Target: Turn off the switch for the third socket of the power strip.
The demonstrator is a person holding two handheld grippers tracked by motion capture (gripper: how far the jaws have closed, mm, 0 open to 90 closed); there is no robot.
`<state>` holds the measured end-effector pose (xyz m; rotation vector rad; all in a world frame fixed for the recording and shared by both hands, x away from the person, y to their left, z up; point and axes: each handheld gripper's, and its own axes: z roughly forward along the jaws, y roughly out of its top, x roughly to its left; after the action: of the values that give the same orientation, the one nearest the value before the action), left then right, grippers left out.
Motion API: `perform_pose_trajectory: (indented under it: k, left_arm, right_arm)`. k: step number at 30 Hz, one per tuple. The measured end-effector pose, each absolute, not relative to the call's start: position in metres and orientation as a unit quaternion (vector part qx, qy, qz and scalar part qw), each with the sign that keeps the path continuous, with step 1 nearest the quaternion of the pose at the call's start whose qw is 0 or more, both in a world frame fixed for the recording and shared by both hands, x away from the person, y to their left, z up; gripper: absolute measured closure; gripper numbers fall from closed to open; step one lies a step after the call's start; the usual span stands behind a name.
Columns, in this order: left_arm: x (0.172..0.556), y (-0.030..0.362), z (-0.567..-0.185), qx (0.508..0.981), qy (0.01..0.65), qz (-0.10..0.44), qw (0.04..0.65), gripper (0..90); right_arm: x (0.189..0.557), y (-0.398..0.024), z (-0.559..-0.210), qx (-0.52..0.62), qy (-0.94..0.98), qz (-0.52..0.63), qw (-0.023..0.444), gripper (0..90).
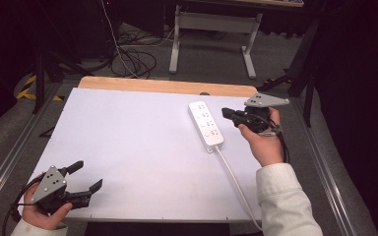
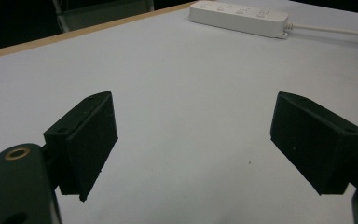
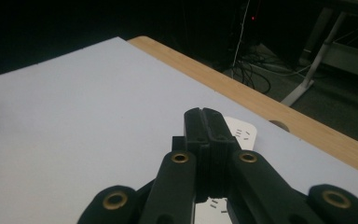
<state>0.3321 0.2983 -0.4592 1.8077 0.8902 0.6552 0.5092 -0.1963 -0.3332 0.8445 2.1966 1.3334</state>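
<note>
Power strip [image 1: 205,125] lies on the tabletop [image 1: 128,147]; right hand-held gripper [image 1: 229,115] hovers beside it, jaws pinched together and empty, probably to press something. Left hand-held gripper [image 1: 86,176] waits wide apart.

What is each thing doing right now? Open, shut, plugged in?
Left gripper: open, jaws wide apart, holding nothing.
Right gripper: shut, jaws pressed together, right beside the power strip.
Power strip: lying flat on the white table, sockets empty.
Cord: attached to the strip, running off the near edge.
</note>
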Motion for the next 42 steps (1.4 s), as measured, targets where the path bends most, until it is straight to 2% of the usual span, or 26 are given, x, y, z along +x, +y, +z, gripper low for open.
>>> perform_pose_trajectory:
  k: [25,42]
  left_arm:
    - [0.335,0.3,-0.461,0.743,0.367,0.267,0.492,15.0]
    - [0.335,0.3,-0.462,0.743,0.367,0.266,0.493,15.0]
  right_arm:
    - [0.588,-0.152,-0.395,0.34,0.809,0.432,0.207,90.0]
    - [0.616,-0.14,-0.43,0.371,0.812,0.407,0.194,90.0]
